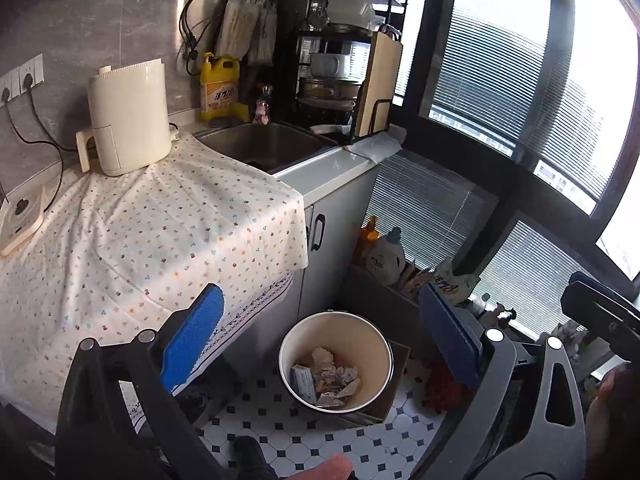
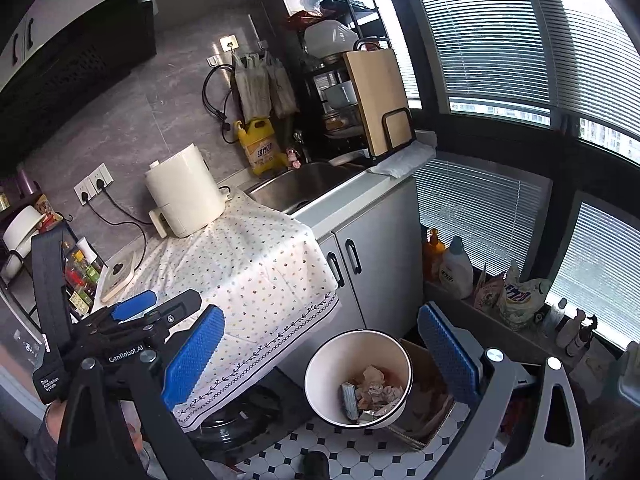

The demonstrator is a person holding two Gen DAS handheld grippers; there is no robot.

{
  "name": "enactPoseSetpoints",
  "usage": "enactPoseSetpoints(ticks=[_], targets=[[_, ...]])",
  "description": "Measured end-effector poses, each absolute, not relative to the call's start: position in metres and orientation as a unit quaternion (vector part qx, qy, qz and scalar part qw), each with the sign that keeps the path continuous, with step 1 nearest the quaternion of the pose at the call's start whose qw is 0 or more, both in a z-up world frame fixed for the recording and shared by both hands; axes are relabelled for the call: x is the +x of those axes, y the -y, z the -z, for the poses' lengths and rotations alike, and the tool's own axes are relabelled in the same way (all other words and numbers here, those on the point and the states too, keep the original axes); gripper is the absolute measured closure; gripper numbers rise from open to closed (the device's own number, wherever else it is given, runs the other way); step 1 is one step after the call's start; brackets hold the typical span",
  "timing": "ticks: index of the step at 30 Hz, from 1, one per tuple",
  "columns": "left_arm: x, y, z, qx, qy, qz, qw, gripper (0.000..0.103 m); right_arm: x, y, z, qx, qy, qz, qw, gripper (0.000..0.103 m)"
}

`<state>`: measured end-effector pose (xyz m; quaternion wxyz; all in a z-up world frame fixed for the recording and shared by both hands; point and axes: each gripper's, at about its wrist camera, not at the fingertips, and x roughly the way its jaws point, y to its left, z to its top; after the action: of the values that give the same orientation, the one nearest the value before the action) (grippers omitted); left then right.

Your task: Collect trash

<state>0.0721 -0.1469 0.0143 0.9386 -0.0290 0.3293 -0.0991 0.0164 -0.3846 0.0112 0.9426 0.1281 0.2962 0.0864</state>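
Observation:
A white round bin (image 1: 382, 344) stands on the tiled floor beside the counter, and crumpled paper and wrappers (image 1: 330, 376) lie in it. My left gripper (image 1: 320, 336) is open and empty, held above the bin, its blue pads (image 1: 192, 338) wide apart. In the right wrist view the same bin (image 2: 320, 368) holds the trash (image 2: 372, 394). My right gripper (image 2: 320, 354) is open and empty above it. The left gripper (image 2: 132, 312) shows at the left of that view.
A counter draped in a floral cloth (image 1: 152, 232) carries a white appliance (image 1: 128, 116) and a power strip (image 1: 18, 216). A sink (image 1: 264, 144) and dish rack (image 1: 344, 60) lie behind. A cardboard box (image 2: 428, 396) sits beside the bin. Bottles (image 2: 456, 268) line the window ledge.

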Motion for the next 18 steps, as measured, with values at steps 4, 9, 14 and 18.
enactPoseSetpoints(ticks=[4,9,14,18], targets=[[0.059,0.136,-0.024,-0.027,-0.313,0.086,0.945,0.006,0.010,0.376,-0.017,0.121,-0.291,-0.094,0.944,0.008],[0.048,0.122,-0.034,-0.037,-0.302,0.074,0.950,0.006,0.003,0.364,-0.024,0.116,-0.282,-0.098,0.947,0.008],[0.041,0.112,-0.040,-0.034,-0.296,0.060,0.953,0.006,0.001,0.354,-0.030,0.110,-0.276,-0.105,0.949,0.008],[0.039,0.106,-0.041,-0.036,-0.292,0.051,0.954,0.006,0.003,0.347,-0.030,0.104,-0.272,-0.109,0.950,0.008]])
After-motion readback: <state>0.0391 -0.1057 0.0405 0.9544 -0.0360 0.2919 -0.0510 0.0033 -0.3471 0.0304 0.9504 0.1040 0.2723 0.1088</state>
